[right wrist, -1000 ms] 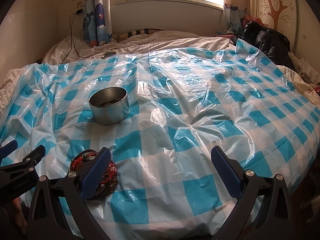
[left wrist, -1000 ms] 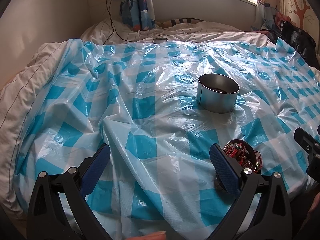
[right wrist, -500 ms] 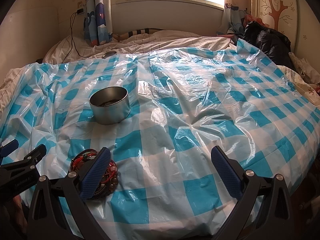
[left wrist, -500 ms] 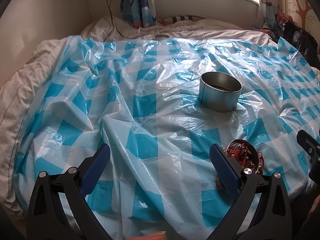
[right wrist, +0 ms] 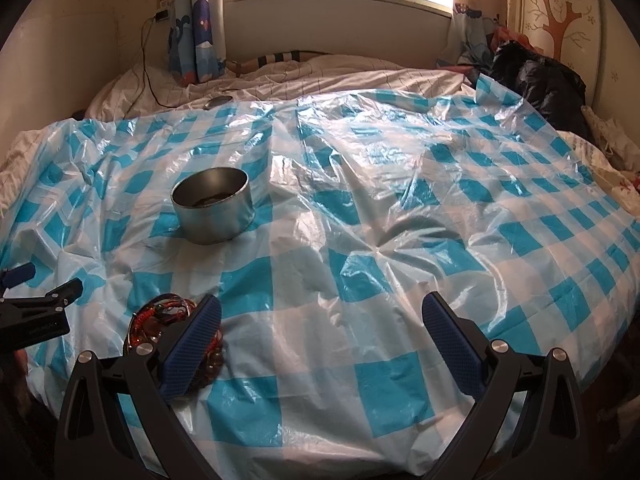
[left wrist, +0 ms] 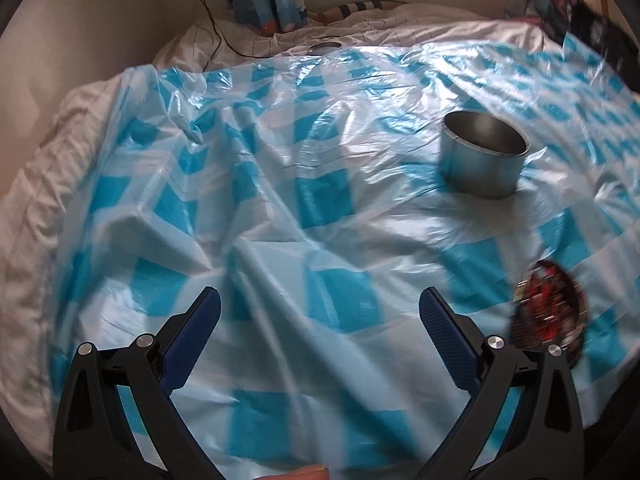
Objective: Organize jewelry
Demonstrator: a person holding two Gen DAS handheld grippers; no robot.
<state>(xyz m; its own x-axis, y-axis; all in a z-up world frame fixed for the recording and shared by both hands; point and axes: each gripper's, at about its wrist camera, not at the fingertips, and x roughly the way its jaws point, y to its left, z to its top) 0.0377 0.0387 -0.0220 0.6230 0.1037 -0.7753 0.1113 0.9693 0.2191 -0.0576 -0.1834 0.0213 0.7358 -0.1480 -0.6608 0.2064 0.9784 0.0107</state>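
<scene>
A round silver tin [left wrist: 483, 159] [right wrist: 213, 210] stands open on the blue-and-white checked plastic sheet [left wrist: 320, 216] [right wrist: 360, 216] over the bed; something dark lies in its bottom. A shallow dish of red and dark beaded jewelry [left wrist: 548, 312] [right wrist: 168, 322] lies nearer the front edge. My left gripper [left wrist: 320, 316] is open and empty, left of the dish; it also shows at the left edge of the right wrist view [right wrist: 36, 312]. My right gripper [right wrist: 322, 322] is open and empty, its left finger [right wrist: 192, 344] partly covering the dish.
A round lid [left wrist: 325, 46] [right wrist: 218, 101] lies on the white bedding behind the sheet. A charger cable [right wrist: 146, 68] hangs by the curtain [right wrist: 192, 20]. A black bag [right wrist: 536, 80] sits at the far right. Walls close in at the left and the back.
My left gripper has swung left and tilted downward, so the tin and jewelry dish slid rightward in its blurred view. The right gripper has barely moved. Both stay open.
</scene>
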